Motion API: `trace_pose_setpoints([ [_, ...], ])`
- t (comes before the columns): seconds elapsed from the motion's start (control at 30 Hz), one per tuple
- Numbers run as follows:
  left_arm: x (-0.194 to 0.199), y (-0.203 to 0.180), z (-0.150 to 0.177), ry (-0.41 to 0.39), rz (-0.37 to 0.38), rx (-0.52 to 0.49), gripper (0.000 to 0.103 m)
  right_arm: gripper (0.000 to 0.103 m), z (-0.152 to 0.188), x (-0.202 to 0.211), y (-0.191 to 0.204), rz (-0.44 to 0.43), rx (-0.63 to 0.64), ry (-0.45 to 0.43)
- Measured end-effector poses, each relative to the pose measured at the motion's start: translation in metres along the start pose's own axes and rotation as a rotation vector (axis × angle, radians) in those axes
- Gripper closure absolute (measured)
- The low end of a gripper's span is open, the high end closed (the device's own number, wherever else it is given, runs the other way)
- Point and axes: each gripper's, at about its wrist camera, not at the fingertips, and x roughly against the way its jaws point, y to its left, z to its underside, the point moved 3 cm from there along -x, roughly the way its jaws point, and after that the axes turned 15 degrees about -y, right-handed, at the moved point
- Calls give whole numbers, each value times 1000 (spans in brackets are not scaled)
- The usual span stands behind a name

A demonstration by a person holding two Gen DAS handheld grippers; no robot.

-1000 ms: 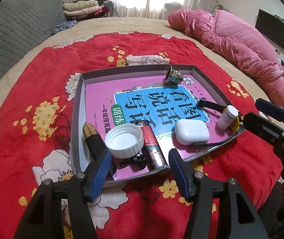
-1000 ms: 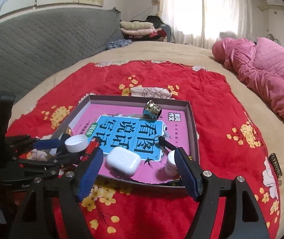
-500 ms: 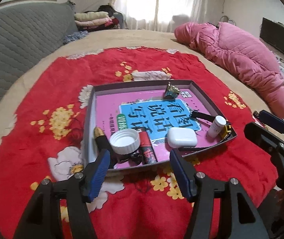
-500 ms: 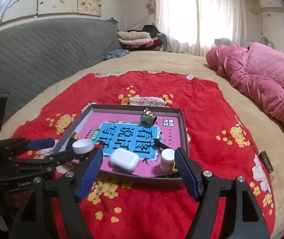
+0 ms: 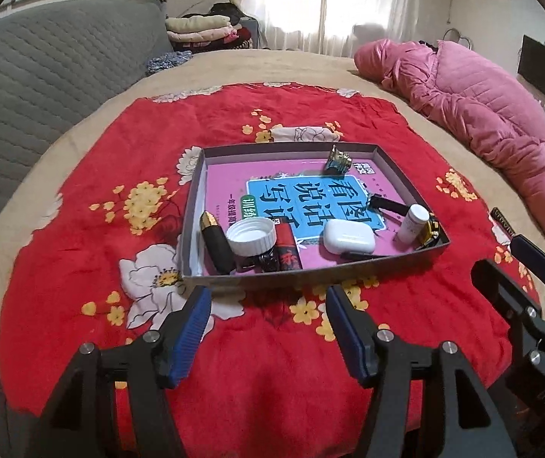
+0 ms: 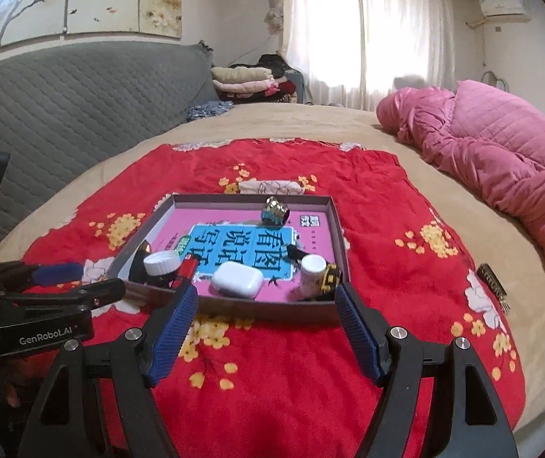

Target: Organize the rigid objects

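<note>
A: What does the scene hold, biggest thing first?

B: A red floral blanket (image 5: 272, 343) covers the bed, with a pink quilt (image 5: 482, 114) bunched at its far right. On the blanket sits a shallow grey tray (image 5: 310, 276), its floor lined with a pink and blue booklet (image 5: 310, 198).

A: And inside the tray?

B: Near the front wall, a white earbud case (image 5: 349, 236); left of it a white bottle cap (image 5: 251, 236) lying open side up on a red lighter (image 5: 287, 252), with a black and gold tube (image 5: 215, 242) beside them. A small white bottle (image 5: 411, 222) stands at the right wall next to a yellow and black item (image 5: 431, 234). A metal ring piece (image 5: 338, 159) rests at the far wall.

A: The grippers?

B: The left gripper (image 5: 266, 305) hangs above the blanket just before the tray, fingers spread wide and holding nothing. The right gripper (image 6: 266, 303) does likewise, equally wide and bare.
</note>
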Motion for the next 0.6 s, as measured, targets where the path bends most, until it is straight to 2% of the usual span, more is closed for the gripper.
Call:
trace_pose_setpoints([
  [0.23, 13, -2, 4, 4, 9, 20, 41, 27, 8, 8, 10, -23, 11, 9],
  [0.6, 10, -5, 17, 43, -6, 9, 41, 27, 13, 12, 17, -47, 7, 15],
])
